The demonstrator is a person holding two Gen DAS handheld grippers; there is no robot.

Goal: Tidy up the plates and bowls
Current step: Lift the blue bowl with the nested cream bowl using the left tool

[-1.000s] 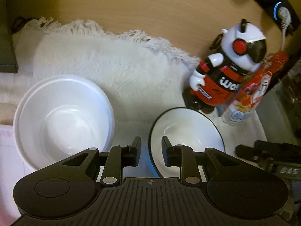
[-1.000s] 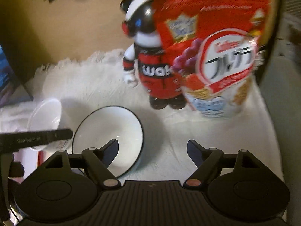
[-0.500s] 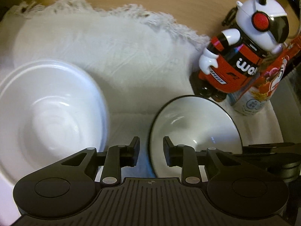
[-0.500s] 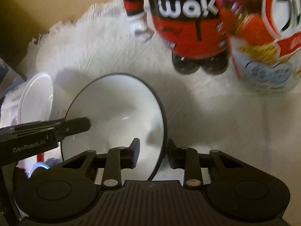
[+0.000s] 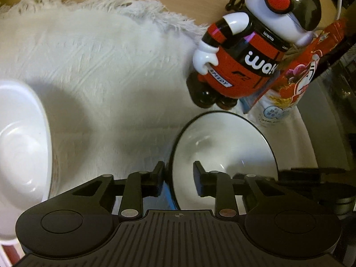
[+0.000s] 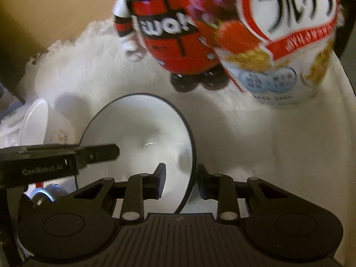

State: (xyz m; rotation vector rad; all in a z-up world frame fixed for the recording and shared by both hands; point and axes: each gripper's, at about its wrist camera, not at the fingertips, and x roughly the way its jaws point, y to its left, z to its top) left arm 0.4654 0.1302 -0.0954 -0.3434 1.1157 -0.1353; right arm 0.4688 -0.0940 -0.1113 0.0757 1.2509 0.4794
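Both grippers straddled opposite rims of the black-rimmed bowl (image 5: 224,146) on the white cloth (image 5: 106,71).

L gripper (image 5: 179,175) sat over the bowl's left rim w/ one finger outside, one inside; a gap showed beside the rim on the inner side, so it looked unclenched, not yet biting. R gripper (image 6: 180,181) was at its tightest, fingers either side of the bowl's right rim w/ the wall between them – prob. clamped on it, though a thin gap seemed to show, so pad contact wasn't certain. Two-sided hold likely meant a level lift: bowl wide, glossy, prone to tip from one edge. Plain white bowl (image 5: 20,146) sat well apart to the left, prob. the stack target. Robot figure (image 5: 240,62) and cereal bag (image 6: 287,44) stood close behind, so lift needed to stay clear of them.
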